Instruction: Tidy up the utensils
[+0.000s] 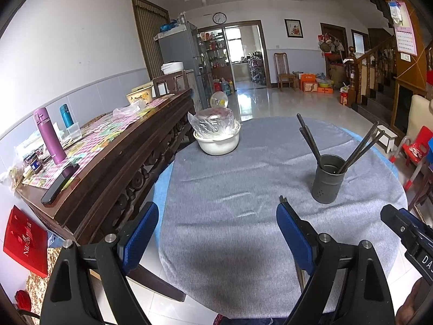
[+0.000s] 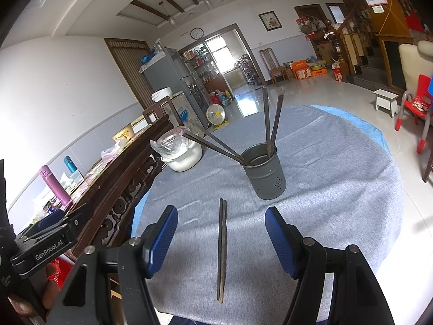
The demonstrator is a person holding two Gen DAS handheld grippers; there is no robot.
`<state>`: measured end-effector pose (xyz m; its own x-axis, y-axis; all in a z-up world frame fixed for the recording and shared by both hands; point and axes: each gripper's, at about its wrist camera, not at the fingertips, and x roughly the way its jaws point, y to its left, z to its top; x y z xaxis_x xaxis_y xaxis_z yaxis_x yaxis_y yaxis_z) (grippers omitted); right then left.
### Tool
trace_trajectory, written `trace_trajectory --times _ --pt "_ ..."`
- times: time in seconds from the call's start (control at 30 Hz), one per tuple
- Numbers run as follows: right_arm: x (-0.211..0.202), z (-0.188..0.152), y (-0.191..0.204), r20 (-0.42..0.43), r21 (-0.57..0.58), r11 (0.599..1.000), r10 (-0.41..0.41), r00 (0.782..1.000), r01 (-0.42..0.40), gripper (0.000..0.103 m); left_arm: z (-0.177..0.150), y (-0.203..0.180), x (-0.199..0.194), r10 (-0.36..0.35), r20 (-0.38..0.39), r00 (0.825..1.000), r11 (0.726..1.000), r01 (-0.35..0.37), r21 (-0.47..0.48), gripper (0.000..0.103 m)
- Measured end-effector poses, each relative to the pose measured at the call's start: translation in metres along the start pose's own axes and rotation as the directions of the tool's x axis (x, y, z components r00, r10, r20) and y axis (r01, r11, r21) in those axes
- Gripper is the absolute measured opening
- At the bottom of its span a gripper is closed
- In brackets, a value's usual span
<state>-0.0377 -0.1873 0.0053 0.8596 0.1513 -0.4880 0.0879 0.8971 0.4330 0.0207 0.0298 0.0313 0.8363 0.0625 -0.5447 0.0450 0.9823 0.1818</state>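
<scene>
A dark grey perforated utensil holder (image 2: 263, 172) stands on the grey tablecloth and holds several dark chopsticks (image 2: 270, 119) leaning left and right. It also shows in the left wrist view (image 1: 327, 178). A pair of dark chopsticks (image 2: 222, 252) lies flat on the cloth, below my open right gripper (image 2: 221, 218) and between its blue pads. My left gripper (image 1: 217, 216) is open and empty over the cloth to the left of the holder; a chopstick tip (image 1: 282, 198) peeks past its right finger.
A white bowl (image 1: 217, 142) with plastic-wrapped ware sits at the table's far left. A dark wooden sideboard (image 1: 113, 162) with bottles and a phone stands left of the table. The right gripper's body (image 1: 408, 233) shows at the right edge.
</scene>
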Motion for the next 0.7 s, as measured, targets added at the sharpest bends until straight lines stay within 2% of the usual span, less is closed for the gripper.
trace_trajectory --times 0.5,0.7 --pt "0.012 -0.005 -0.001 -0.029 -0.013 1.000 -0.003 1.000 0.003 0.071 -0.003 0.003 0.010 -0.007 -0.021 1.000 1.000 0.007 -0.008 0.089" --pt "0.024 -0.008 -0.003 -0.063 -0.016 1.000 -0.011 0.998 0.010 0.071 -0.005 0.006 0.024 -0.031 -0.061 0.998 0.999 0.030 -0.027 0.089"
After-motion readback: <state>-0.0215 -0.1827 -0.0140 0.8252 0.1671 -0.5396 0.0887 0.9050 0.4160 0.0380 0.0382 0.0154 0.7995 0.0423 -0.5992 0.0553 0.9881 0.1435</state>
